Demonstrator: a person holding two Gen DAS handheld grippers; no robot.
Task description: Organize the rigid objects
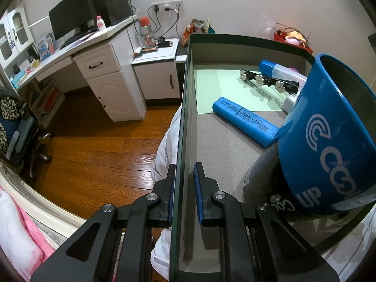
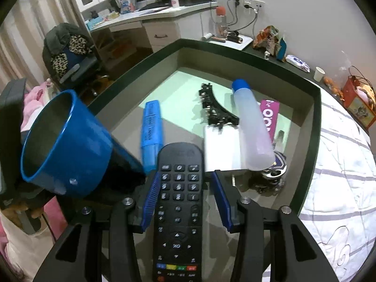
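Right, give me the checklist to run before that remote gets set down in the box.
1. Left gripper clamped on the box wall: ok.
2. Right gripper firm on the remote: cannot tell; a gap shows beside one pad.
3. Path straight ahead free: not ok; blue marker and white block lie there.
4. Blue mug settled: not ok; it leans, tilted.
5. Bottle steady: cannot tell; it lies across the white block.
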